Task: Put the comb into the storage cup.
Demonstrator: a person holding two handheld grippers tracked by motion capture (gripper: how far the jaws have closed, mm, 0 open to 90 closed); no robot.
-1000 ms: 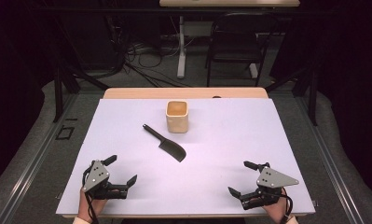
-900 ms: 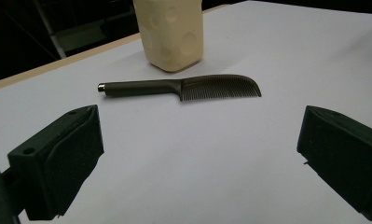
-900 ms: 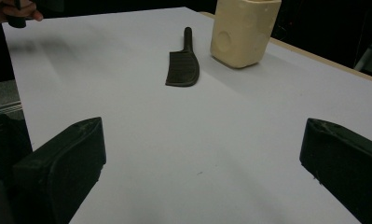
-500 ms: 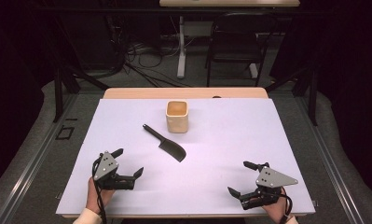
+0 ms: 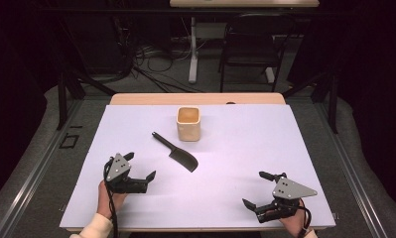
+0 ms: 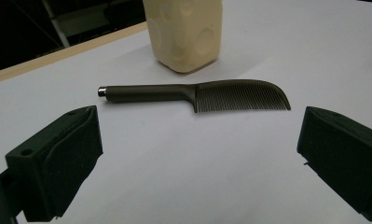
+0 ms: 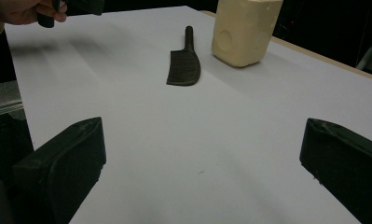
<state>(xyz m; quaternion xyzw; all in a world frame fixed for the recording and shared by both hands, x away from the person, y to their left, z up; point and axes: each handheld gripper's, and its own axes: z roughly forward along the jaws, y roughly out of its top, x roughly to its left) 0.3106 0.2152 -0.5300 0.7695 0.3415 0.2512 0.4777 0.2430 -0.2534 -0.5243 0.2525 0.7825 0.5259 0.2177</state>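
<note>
Near the comb (image 6: 195,94), left gripper (image 5: 140,169) is hanging wide open, empty; flat comb is risking skidding into cup (image 6: 183,32).

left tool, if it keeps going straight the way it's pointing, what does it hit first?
Most likely the dark comb, lying flat across its line between the open jaws of the left tool. The cream cup stands just behind it. Bare table before that; depth is a guess.
</note>
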